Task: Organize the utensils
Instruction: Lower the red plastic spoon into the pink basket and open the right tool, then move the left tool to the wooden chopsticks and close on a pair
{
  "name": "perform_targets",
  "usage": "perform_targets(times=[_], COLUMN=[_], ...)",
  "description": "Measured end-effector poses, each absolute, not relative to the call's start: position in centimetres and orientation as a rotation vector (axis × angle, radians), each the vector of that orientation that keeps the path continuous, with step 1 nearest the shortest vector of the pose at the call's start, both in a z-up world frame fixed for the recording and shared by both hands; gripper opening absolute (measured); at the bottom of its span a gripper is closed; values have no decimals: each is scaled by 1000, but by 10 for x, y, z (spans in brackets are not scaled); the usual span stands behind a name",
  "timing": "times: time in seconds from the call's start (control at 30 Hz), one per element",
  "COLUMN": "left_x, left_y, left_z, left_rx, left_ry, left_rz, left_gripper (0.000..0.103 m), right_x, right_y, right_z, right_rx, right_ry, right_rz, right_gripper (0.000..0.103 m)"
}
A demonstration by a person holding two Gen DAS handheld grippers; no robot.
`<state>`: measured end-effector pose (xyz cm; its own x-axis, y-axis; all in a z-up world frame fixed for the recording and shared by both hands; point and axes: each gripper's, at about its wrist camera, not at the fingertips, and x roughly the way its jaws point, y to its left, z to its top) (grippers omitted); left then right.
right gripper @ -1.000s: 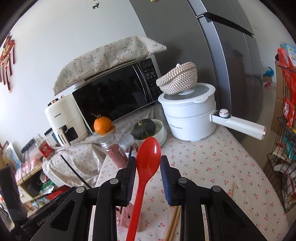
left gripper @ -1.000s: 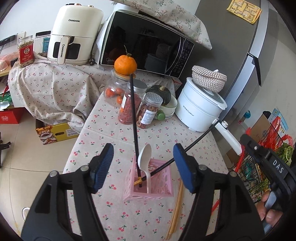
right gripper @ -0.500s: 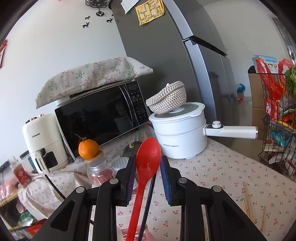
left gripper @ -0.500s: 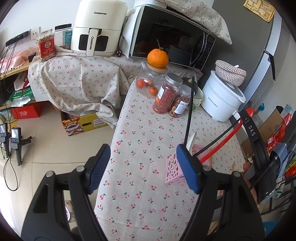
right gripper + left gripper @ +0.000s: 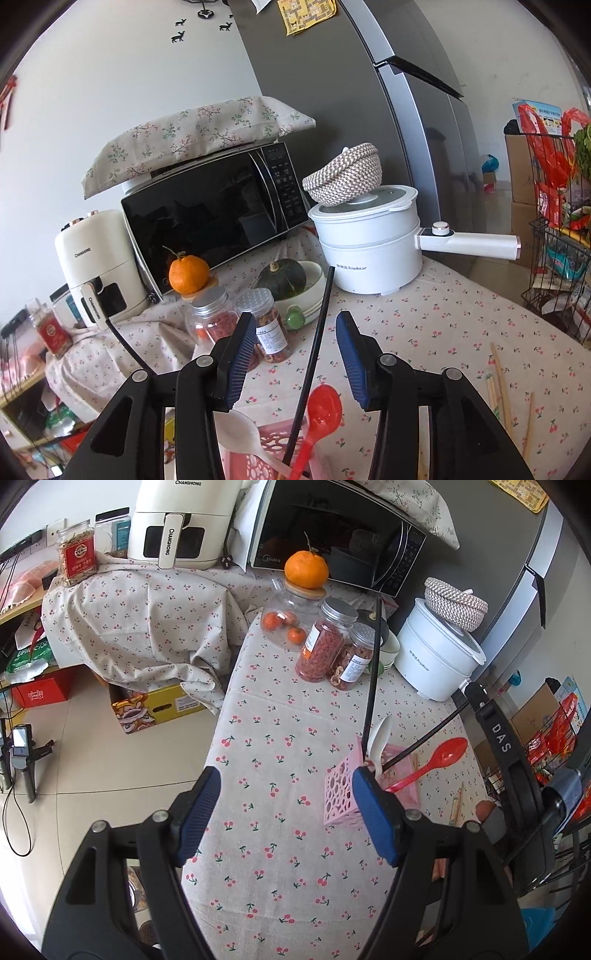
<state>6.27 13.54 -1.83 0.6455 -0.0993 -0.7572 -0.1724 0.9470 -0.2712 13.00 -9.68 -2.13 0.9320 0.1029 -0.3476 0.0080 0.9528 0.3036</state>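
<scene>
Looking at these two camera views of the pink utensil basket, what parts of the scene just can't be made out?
- Pink basket: its inside and the utensil handles' lower ends are hidden; the left gripper's finger blocks the left view, the right view's bottom edge cuts it off.
- Wooden chopsticks: their count is unclear, being thin and running off the frame.
- Jar labels: print too small to read.
- Right gripper: open, nothing held.

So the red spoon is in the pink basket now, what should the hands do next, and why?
Probably move the open right gripper over to the wooden chopsticks lying on the tablecloth. The red spoon already stands in the pink basket with the white spoon and black chopsticks, and both grippers hold nothing.
</scene>
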Motion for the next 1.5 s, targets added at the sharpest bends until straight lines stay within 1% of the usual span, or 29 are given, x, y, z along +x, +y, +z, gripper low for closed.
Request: perform_targets(times=[0.03, 0.1, 0.13, 0.27, 0.37, 0.53, 0.7, 1.0, 1.33, 1.4, 1.5], left_x=[63, 63, 63, 60, 59, 58, 59, 62, 70, 74, 82], left_y=[133, 128, 125, 107, 91, 64, 40, -4, -60, -74, -95], left_z=[-20, -22, -22, -25, -30, -41, -48, -56, -68, -70, -72], left_rx=[-333, -332, -332, -297, -265, -230, -196, -123, 15, 43, 91], left_ry=[881, 894, 899, 912, 936, 986, 1016, 1051, 1100, 1113, 1107], left_rz=[36, 20, 12, -25, -67, -119, -147, -204, -264, -281, -304], left_gripper=[74, 74, 75, 80, 82, 82, 82, 84, 84, 84, 84], right_x=[128, 122, 119, 108, 104, 107, 109, 123, 139, 145, 154], right_y=[-102, -114, -121, -150, -170, -203, -234, -273, -324, -340, -367], right_z=[-18, -12, -10, -4, -2, -11, -28, -73, -108, -112, -120], right_rx=[305, 309, 313, 307, 279, 246, 195, 190, 101, 126, 235], right_ry=[374, 388, 397, 445, 503, 636, 754, 980, 1153, 1179, 1222], right_rz=[55, 64, 67, 60, 54, 36, 23, 27, 65, 69, 59], right_gripper=[49, 56, 57, 66, 72, 75, 81, 83, 83, 83, 83])
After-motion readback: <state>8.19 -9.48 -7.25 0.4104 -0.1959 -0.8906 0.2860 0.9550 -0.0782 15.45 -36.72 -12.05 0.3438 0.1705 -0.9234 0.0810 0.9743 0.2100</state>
